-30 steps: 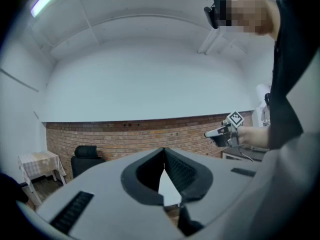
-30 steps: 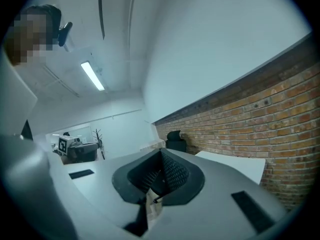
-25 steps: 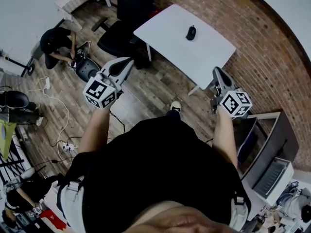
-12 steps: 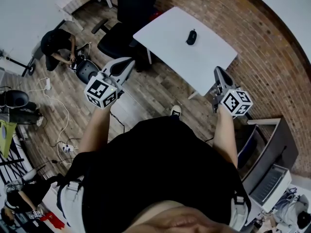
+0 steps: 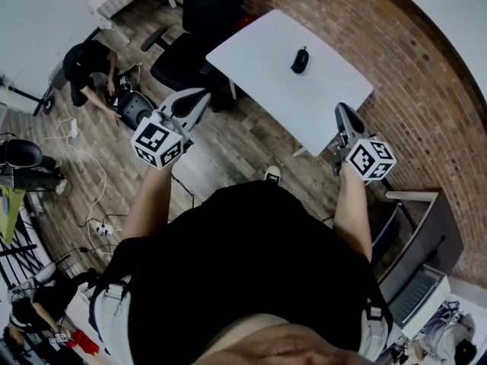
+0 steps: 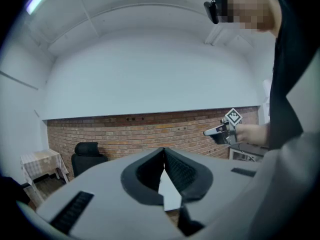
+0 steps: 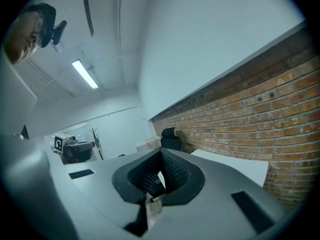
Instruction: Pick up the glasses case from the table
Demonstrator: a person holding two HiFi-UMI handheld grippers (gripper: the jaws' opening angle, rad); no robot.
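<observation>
the left fingers (image 6: 145,171) are pressed together at their tips and hold nothing; below the touching tips a narrow wedge of gap shows a strip of white worktop (image 6: 171,196). the right fingers (image 7: 172,174) are closed in the same way, tip to tip and empty. their inner pads are dark with a fine ribbed texture, set in smooth grey shells.

from the head view the case (image 5: 300,60) lies on the worktop ahead of both pairs of fingers and well apart from them, nearer the right pair than the left. it sits between the lines along which the two pairs point. it is a small, dark, rounded oval. its long axis runs away from the fingertips, toward the far edge of the worktop, with the far end leaning a little toward the right fingers' side. it is too small to tell whether it is shut or what it holds.

the worktop is plain white, flat and four-sided with rounded corners. a red brick wall (image 5: 426,105) runs beyond it and along the outer side of the right fingers. a black chair (image 5: 190,52) stands ahead of the left fingers, on a floor (image 5: 251,143) of wood planks.
</observation>
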